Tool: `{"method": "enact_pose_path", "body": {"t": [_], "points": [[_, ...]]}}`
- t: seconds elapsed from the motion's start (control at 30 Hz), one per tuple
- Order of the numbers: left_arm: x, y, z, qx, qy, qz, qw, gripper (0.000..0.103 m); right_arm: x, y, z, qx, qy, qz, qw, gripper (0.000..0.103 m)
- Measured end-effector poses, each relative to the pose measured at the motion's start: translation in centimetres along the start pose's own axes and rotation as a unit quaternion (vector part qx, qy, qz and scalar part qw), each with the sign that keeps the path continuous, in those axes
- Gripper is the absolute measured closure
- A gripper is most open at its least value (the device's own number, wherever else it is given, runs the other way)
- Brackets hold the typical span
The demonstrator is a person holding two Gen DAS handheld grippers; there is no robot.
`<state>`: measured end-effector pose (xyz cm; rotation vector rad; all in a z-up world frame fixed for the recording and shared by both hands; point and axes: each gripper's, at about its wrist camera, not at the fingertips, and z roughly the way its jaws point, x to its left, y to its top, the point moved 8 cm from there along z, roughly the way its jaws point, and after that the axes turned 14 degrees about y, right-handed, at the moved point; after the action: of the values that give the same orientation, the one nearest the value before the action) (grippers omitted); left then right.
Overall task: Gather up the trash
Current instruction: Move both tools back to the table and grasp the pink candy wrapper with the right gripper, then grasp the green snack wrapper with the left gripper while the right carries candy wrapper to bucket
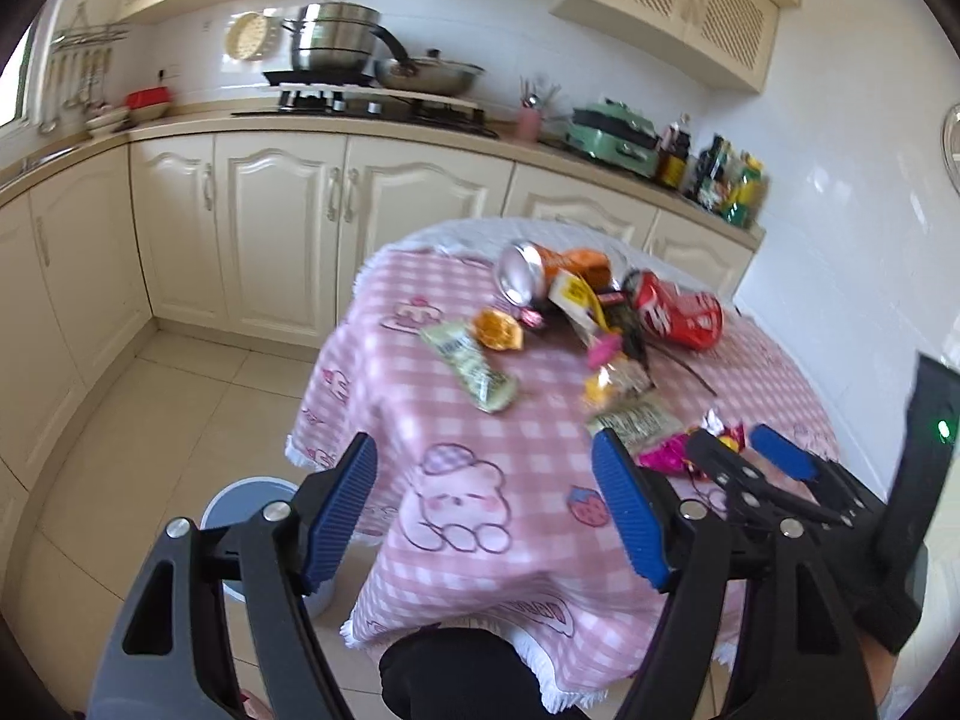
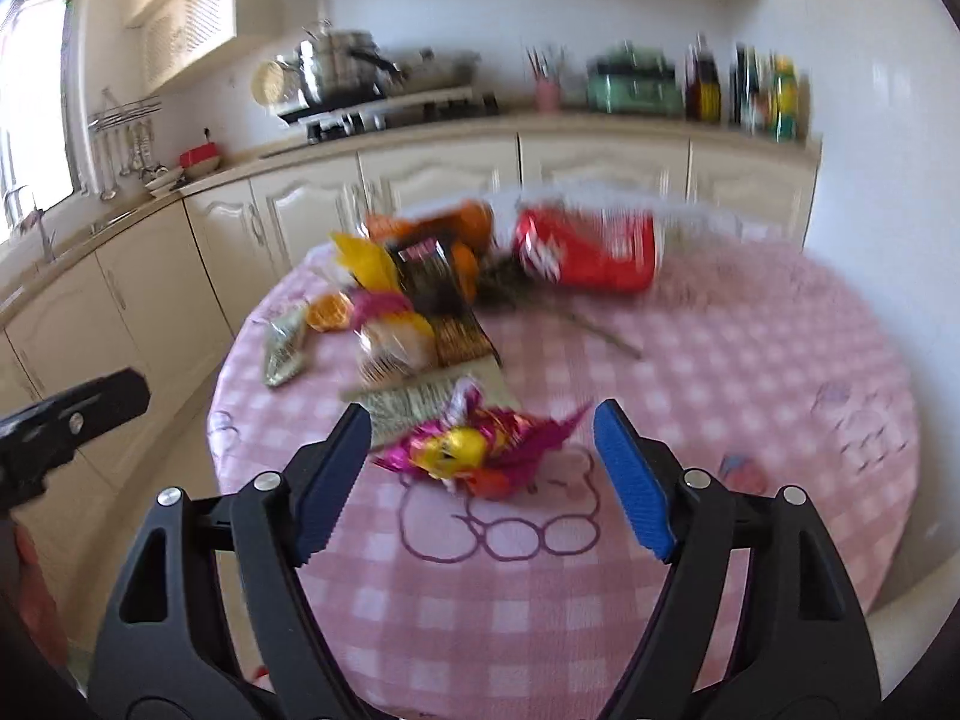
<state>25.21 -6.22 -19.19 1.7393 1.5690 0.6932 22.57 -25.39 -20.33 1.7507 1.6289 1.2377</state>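
Trash (image 1: 600, 324), wrappers and crushed cans, lies heaped on the pink checked tablecloth (image 1: 480, 420), while the left gripper (image 1: 486, 516) and right gripper (image 2: 480, 474) hover with jaws spread wide, both empty.

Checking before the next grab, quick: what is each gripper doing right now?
Left gripper: jaws open, holding nothing.
Right gripper: jaws open, holding nothing, above the pink candy wrapper.

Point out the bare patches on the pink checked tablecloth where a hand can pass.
Free: the right side of the pink checked tablecloth, right of the crushed red can, and the near strip below the magenta foil wrapper. Crowded: the far-left middle, where the orange can, green packet and wrappers pile together.
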Motion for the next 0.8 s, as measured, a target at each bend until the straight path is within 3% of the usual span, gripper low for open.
{"method": "enact_pose_path", "body": {"t": [0.07, 0.1, 0.17, 0.37, 0.5, 0.67, 0.8], "points": [[0.0, -0.5, 0.2, 0.005, 0.005, 0.009, 0.9999, 0.03, -0.3, -0.3, 0.8, 0.011, 0.015, 0.017, 1.0, 0.029], [0.0, -0.6, 0.6, 0.007, 0.011, 0.012, 0.9998, 0.03, -0.5, -0.4, 1.0, 0.017, 0.021, 0.016, 1.0, 0.045], [0.2, -0.5, 1.3, 0.014, 0.015, 0.011, 0.9997, 0.03, 0.1, -0.2, 1.2, 0.014, 0.027, 0.011, 0.999, 0.055], [-0.7, 1.3, 5.2, 0.036, 0.021, 0.016, 0.999, 0.03, -1.2, 1.5, -1.7, -0.047, -0.014, -0.013, 0.999, 0.057], [-1.2, 2.0, 7.9, 0.06, 0.052, 0.03, 0.9964, 0.031, -1.4, 3.0, -1.4, -0.055, -0.019, -0.022, 0.998, 0.057], [-1.5, 3.3, 10.7, 0.083, 0.064, 0.028, 0.9941, 0.031, -0.9, 5.3, 0.3, -0.062, -0.011, -0.031, 0.998, 0.057], [-1.3, 3.9, 12.6, 0.095, 0.09, 0.04, 0.9907, 0.05, -0.3, 6.3, 2.1, -0.056, -0.002, -0.035, 0.998, 0.057]]}}
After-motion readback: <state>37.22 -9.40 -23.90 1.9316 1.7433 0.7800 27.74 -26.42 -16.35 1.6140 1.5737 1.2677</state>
